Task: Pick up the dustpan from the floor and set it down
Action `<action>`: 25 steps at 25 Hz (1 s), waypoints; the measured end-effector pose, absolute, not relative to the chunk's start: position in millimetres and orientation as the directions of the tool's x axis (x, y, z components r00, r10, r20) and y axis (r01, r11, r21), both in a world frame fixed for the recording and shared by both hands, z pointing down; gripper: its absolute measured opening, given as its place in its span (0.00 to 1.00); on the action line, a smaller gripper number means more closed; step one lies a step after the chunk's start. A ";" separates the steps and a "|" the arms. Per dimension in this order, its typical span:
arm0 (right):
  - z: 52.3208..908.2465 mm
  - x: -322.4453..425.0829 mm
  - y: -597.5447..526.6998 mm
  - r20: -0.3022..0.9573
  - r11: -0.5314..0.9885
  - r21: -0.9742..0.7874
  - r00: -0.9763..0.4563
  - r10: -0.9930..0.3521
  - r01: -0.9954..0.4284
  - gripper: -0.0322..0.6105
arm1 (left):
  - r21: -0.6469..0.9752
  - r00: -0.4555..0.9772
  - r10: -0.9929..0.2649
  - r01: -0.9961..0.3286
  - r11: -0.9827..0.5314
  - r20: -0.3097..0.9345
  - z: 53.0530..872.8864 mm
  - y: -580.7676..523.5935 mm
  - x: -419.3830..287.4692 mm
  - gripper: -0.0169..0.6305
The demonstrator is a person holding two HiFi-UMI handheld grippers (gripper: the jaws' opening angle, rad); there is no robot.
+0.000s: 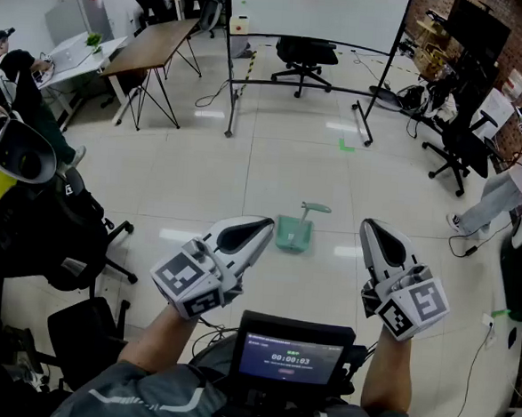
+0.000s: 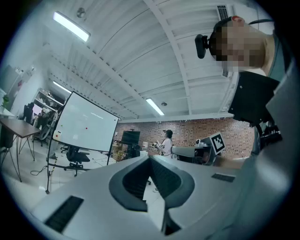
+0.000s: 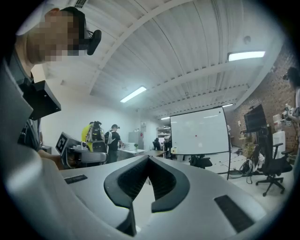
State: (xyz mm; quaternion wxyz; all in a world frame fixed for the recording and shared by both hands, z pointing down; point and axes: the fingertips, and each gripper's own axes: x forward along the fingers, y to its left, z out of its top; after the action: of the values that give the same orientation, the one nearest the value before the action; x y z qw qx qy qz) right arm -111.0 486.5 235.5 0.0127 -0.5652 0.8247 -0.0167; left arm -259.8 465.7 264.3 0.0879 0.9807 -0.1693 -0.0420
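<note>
A pale green dustpan [image 1: 292,233] lies flat on the light tiled floor, its handle [image 1: 315,208] pointing away from me. Both grippers are held level above the floor, nearer to me than the dustpan and apart from it. My left gripper [image 1: 267,223] is just left of the pan in the head view, and my right gripper [image 1: 369,225] is off to its right. In the left gripper view the jaw tips [image 2: 150,157] meet with nothing between them. The right gripper view shows the same, its tips [image 3: 149,157] closed and empty. The dustpan appears in neither gripper view.
A whiteboard on a black stand [image 1: 319,11] stands at the far side with an office chair [image 1: 306,55] under it. A brown table [image 1: 157,44] is at the far left, black chairs [image 1: 45,233] near left. A person [image 1: 502,198] and cables occupy the right.
</note>
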 end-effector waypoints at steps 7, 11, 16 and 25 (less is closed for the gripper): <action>243.4 -86.2 412.1 0.002 0.380 -0.060 -0.381 -0.925 -0.923 0.07 | 0.181 0.930 -0.363 -0.349 -0.920 -0.053 269.6 394.7 -238.6 0.05; 254.9 -56.8 352.2 0.009 0.441 -0.059 -0.442 -0.897 -0.895 0.07 | 0.172 0.909 -0.414 -0.400 -0.900 -0.053 276.1 334.3 -206.1 0.05; 251.1 10.0 268.8 -0.001 0.520 -0.048 -0.521 -0.854 -0.853 0.07 | 0.167 0.876 -0.477 -0.462 -0.871 -0.065 270.3 256.7 -140.9 0.05; 263.4 70.6 161.9 0.051 0.672 -0.029 -0.672 -0.738 -0.740 0.07 | 0.157 0.793 -0.604 -0.588 -0.793 -0.078 259.9 144.4 -78.6 0.05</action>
State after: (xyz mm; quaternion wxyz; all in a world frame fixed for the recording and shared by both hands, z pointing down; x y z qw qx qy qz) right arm 70.6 161.9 263.4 -0.0172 -0.4044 0.9141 -0.0236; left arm -78.6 144.4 259.9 0.0622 0.9449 -0.3155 -0.0621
